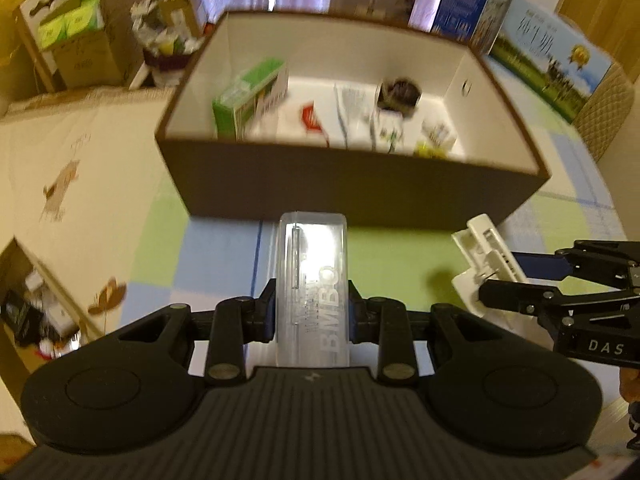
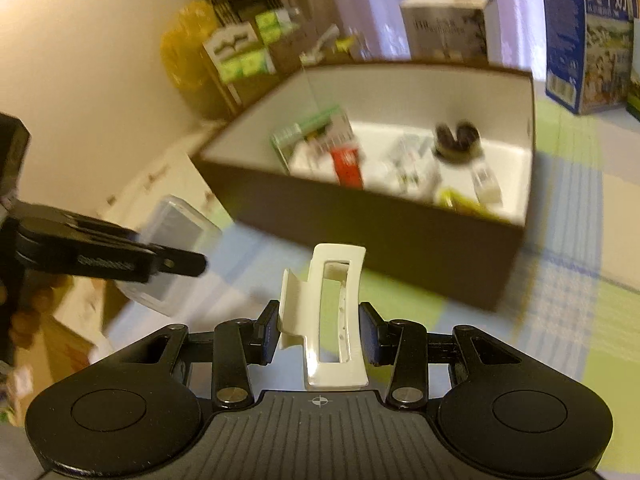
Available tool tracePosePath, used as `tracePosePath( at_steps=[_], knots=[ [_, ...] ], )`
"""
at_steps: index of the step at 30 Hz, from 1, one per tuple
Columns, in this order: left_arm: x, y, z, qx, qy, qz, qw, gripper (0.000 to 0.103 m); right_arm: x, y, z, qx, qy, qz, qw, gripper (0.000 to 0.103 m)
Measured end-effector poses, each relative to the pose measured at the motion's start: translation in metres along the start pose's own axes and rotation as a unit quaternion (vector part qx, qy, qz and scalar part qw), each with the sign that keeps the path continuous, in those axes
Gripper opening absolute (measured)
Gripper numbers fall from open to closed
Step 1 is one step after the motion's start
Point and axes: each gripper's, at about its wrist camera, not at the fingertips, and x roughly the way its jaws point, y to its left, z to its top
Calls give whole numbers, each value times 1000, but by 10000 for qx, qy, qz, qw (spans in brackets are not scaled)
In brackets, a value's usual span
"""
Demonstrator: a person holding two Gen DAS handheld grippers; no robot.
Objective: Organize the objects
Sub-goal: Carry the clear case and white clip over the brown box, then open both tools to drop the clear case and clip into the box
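Left gripper (image 1: pixel 312 312) jaws pinching clear case (image 1: pixel 313 280); right gripper (image 2: pixel 320 330) likewise on white hair clip (image 2: pixel 328 320) (brown box (image 1: pixel 360 196) apparently just ahead)

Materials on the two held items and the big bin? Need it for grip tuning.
Clear case in the left gripper: looks like hard transparent plastic, glossy; the mat shows through it. White claw clip in the right gripper: likely smooth moulded plastic with sheen. Brown box: probably cardboard, matte brown outside, white inside, thin straight walls.
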Motion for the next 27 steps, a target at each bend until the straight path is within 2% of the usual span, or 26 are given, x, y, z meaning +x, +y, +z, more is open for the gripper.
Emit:
tracePosePath(
  at_steps=[7,12,20,27],
  knots=[
    [-10,-6,47,252,-462,-275,9982,26,-13,6,49,59,-540,79,9985,38],
    [-1,-18,81,396,-687,-380,9961,27,-13,-4,77,129,-827,-167,9964,38],
    [40,-33,123,433,-547,-391,9968,27,7,-31,101,455,-895,-727,9923,38],
    [77,-37,139,476,-233,-338,9980,27,25,-53,103,855,-701,-1028,9885,38]
  ],
)
